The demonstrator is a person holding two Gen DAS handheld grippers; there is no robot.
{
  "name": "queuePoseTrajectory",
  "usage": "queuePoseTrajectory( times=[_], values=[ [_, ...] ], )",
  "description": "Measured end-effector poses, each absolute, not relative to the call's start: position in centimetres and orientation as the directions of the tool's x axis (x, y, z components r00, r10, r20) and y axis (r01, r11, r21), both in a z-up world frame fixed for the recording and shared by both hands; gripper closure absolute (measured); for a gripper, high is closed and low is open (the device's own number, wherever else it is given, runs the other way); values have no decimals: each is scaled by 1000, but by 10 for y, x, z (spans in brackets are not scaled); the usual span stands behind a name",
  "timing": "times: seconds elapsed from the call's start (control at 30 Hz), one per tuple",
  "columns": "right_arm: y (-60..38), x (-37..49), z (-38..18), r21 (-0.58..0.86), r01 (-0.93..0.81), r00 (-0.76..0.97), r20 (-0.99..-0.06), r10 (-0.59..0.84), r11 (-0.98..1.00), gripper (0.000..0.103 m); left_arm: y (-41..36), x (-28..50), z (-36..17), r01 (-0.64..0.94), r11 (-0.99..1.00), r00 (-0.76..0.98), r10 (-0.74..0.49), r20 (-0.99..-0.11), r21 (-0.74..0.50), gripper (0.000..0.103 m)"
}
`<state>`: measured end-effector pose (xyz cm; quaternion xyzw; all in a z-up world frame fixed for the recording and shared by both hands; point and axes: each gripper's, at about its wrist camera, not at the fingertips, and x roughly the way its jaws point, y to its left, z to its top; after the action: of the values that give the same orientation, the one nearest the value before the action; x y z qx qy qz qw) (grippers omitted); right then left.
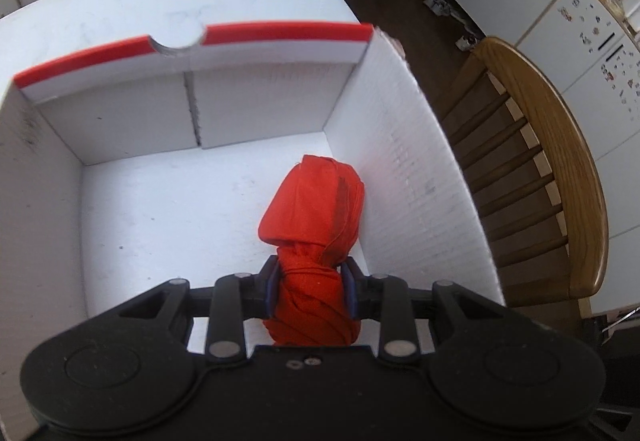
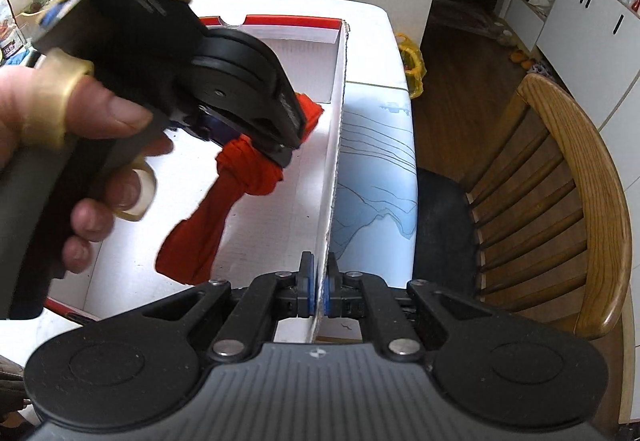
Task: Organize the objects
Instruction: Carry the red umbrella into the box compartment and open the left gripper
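While between left gripper (image 1: 311,289): cloth (image 1: 316,201)

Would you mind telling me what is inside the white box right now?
Only the knotted red cloth, gripped by the left tool, shows inside the white box. The floor beneath the cloth and tool is hidden.

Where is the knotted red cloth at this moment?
The knotted red cloth is clamped in the left claw, inside the white cardboard box near its right wall; the right wrist view shows it hanging just above the floor of the box.
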<state>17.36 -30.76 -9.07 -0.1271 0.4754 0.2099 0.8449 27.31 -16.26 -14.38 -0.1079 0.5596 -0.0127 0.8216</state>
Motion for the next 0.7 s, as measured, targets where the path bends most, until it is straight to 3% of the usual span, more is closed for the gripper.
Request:
queuePoseTrajectory(
  times=[0.3,0.47,0.7],
  values=[
    [-308,173,-90,-8,-471,458,-857,237,882,99,-161,270,-160,-48,978,341,-173,-924,-201,67],
    [-308,174,-90,-5,-461,457,-858,233,887,99,-158,263,-153,-30,976,372,-189,-909,-215,48],
    [-310,177,-90,6,-447,447,-864,230,894,99,-147,247,-135,-21,974,418,-195,-888,-223,47]
  ],
)
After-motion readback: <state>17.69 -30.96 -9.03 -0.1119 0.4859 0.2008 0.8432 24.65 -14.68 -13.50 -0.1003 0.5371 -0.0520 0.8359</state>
